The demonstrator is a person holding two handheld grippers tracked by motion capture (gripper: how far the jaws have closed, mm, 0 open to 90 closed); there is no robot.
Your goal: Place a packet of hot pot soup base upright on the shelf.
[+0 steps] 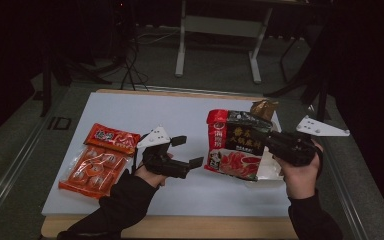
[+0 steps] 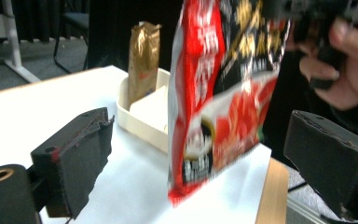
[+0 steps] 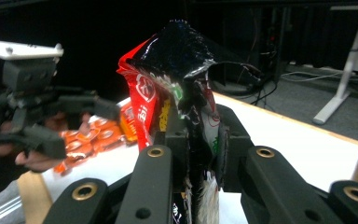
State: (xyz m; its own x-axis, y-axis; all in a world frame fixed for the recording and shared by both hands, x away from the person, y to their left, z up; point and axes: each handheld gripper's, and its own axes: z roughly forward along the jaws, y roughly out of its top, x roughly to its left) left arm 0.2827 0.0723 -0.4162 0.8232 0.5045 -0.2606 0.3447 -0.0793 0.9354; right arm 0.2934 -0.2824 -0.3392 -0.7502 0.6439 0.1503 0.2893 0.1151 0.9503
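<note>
- A white board lies on a wooden table; it serves here as the landmark for every place given.
- A large red and black snack bag hangs over the right part of the board, lifted clear of it, with its printed face towards the high camera.
- The right gripper is clenched on the bag's right edge; in the right gripper view its two black jaws pinch the crumpled foil between them, and the bag rises above them in a crushed peak.
- The person's right hand holds that gripper at the board's right edge, with a dark sleeve below it.
- The left gripper sits over the middle of the board, just left of the bag, its jaws spread wide and nothing pressed between them.
- In the left gripper view the bag hangs upright beyond the gap between the two jaws, touching neither.
- The person's left hand holds this gripper near the board's front edge.
- A flat orange packet of small round snacks lies on the left part of the board, beside the left gripper.
- A shallow white tray stands on the far right part of the board, behind the bag.
- A gold-brown pouch stands upright inside that tray.
</note>
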